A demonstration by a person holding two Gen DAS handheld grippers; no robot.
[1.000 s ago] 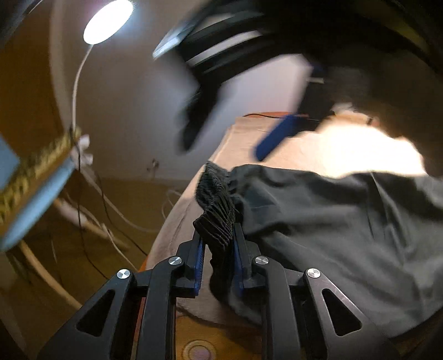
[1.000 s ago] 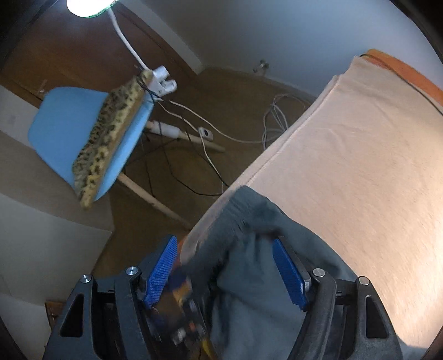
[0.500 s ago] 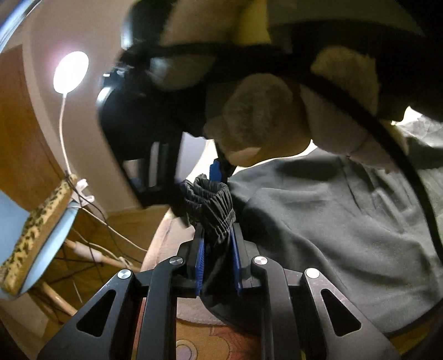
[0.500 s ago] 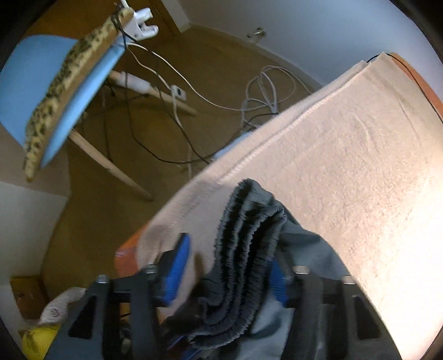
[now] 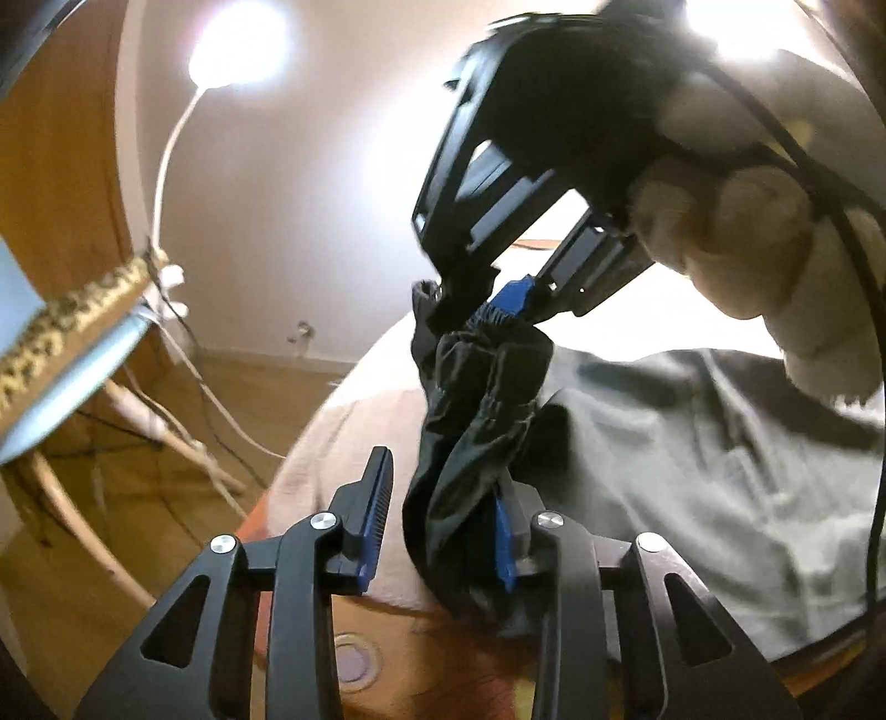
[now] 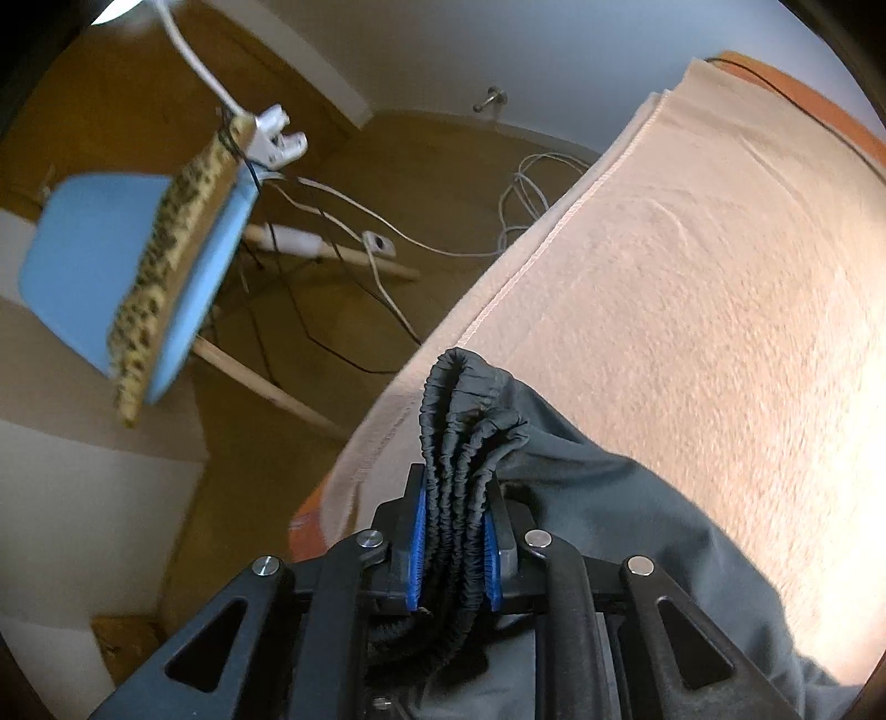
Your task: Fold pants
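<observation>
Dark grey pants (image 5: 692, 476) lie on a peach towel (image 6: 692, 288) over the table. Their gathered elastic waistband (image 5: 476, 421) is bunched and lifted. My left gripper (image 5: 440, 526) is open, and the waistband hangs between its fingers, resting against the right pad. My right gripper (image 6: 454, 548) is shut on the bunched waistband (image 6: 465, 443). It also shows in the left wrist view (image 5: 498, 310), just above the left gripper, pinching the top of the same bunch.
The table's left edge drops to a brown floor with white cables (image 6: 387, 243). A blue chair with a leopard-print cushion (image 6: 166, 266) stands left of the table. A bright lamp (image 5: 238, 44) shines by the wall.
My right gripper has closed on the bunched waistband. My left gripper, shut on it before, has opened. The waistband has risen a little.
</observation>
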